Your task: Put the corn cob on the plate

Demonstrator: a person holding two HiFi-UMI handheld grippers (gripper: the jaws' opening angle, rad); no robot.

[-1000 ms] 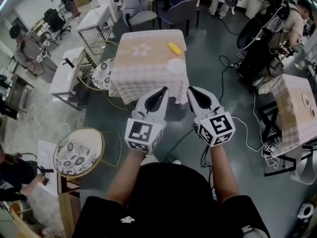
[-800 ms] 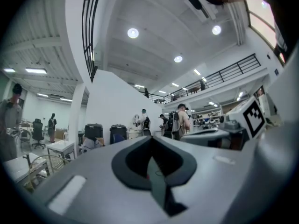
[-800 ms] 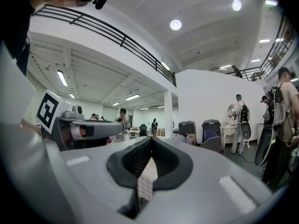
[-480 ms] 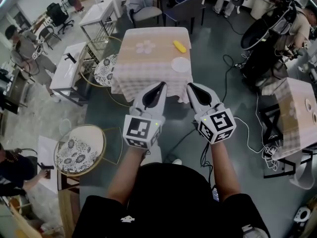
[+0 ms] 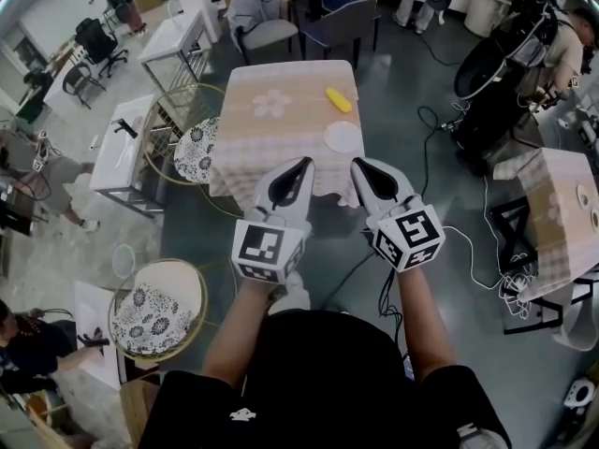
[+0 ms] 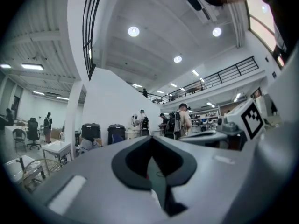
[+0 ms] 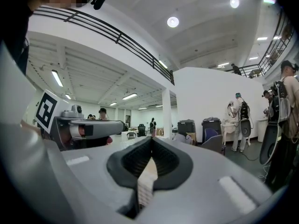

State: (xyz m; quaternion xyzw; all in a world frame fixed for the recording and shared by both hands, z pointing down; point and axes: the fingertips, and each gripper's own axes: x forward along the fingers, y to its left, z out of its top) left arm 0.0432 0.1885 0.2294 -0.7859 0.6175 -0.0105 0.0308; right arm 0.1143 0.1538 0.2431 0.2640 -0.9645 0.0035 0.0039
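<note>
Yellow, the corn cob (image 5: 338,100) lay on the cloth-covered worktop (image 5: 281,143) just beyond the plate (image 5: 343,137), well apart from the left tongs (image 5: 303,164) and right tongs (image 5: 358,165), both pressed together and empty, so this looked like the approach, next needing a forward reach and parted jaws.

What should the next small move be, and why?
Probably bring the right hand-held gripper forward toward the corn. The corn lies on the table beyond the plate, far ahead of the gripper, which is shut and empty.

Grey floor (image 5: 393,92), checked-cloth table (image 5: 281,148) (gold-rimmed round chair (image 5: 154,307) nearby)
</note>
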